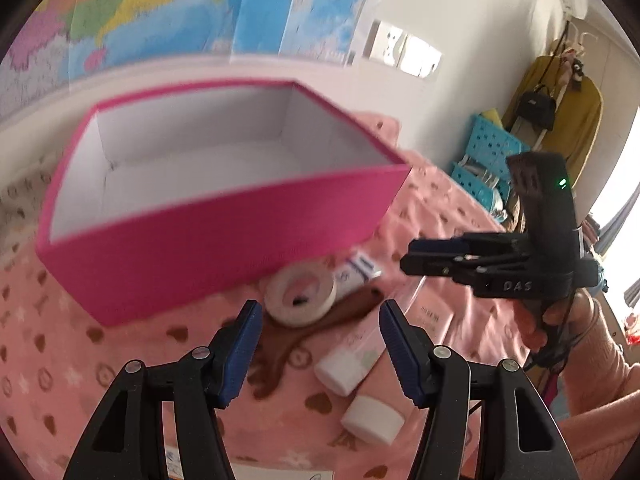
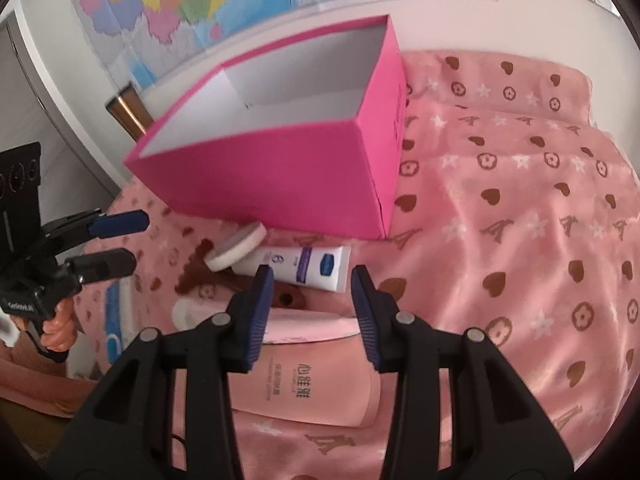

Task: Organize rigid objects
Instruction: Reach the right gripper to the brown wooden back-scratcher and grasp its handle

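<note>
Hovering part-open and empty over the toiletries, the left tool (image 1: pixel 320 344) and right tool (image 2: pixel 314 312) must next pinch the white tube (image 2: pixel 308 266) for the empty pink box (image 2: pixel 280 168).

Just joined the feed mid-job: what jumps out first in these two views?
The open, empty bright pink box on the pink patterned blanket dominates both views. Just in front of it lie a roll of tape and a white tube with a blue label. A colourful map hangs on the wall behind.
</note>
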